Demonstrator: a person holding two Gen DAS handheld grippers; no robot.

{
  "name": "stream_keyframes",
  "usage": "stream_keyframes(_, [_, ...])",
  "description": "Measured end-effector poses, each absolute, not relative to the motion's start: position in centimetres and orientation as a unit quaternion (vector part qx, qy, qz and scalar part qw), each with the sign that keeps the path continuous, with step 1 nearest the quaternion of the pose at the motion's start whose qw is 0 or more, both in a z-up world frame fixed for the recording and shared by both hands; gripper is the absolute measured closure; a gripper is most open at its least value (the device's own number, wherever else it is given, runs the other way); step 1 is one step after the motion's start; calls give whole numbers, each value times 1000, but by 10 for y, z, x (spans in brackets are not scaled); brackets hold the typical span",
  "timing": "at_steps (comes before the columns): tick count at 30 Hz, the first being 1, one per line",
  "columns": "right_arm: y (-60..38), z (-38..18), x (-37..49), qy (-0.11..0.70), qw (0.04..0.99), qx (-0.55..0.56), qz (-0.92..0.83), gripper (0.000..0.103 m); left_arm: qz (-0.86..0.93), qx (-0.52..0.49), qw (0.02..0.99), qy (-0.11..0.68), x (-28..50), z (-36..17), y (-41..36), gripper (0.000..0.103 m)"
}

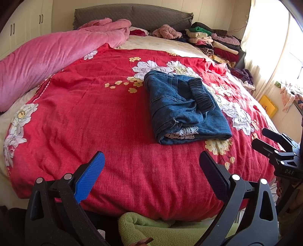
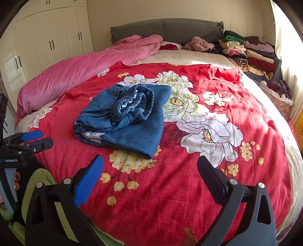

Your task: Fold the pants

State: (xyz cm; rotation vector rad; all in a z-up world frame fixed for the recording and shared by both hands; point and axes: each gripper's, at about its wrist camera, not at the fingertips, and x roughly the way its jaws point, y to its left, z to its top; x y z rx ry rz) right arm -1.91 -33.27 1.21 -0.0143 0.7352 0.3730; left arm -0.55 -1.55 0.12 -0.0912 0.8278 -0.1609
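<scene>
A pair of blue denim pants (image 1: pixel 181 107) lies folded into a compact bundle on the red floral bedspread (image 1: pixel 94 117), elastic waistband on top and white lace showing at the near edge. It also shows in the right wrist view (image 2: pixel 125 121). My left gripper (image 1: pixel 151 170) is open and empty, held above the near edge of the bed, short of the pants. My right gripper (image 2: pixel 150 172) is open and empty, also short of the pants. The right gripper shows at the right edge of the left wrist view (image 1: pixel 265 140); the left gripper shows at the left edge of the right wrist view (image 2: pixel 37 140).
A pink quilt (image 1: pixel 47 62) lies along the left of the bed. Stacks of folded clothes (image 1: pixel 214 41) sit at the far right by the grey headboard (image 1: pixel 132 15). White wardrobes (image 2: pixel 47 41) stand at the left. A green fleece (image 1: pixel 151 230) lies under the grippers.
</scene>
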Motion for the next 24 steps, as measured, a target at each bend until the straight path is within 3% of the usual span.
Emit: stream_keyframes(24, [-349, 12, -7, 367, 919, -9, 143, 5, -36, -40, 911, 408, -1, -1, -4, 9])
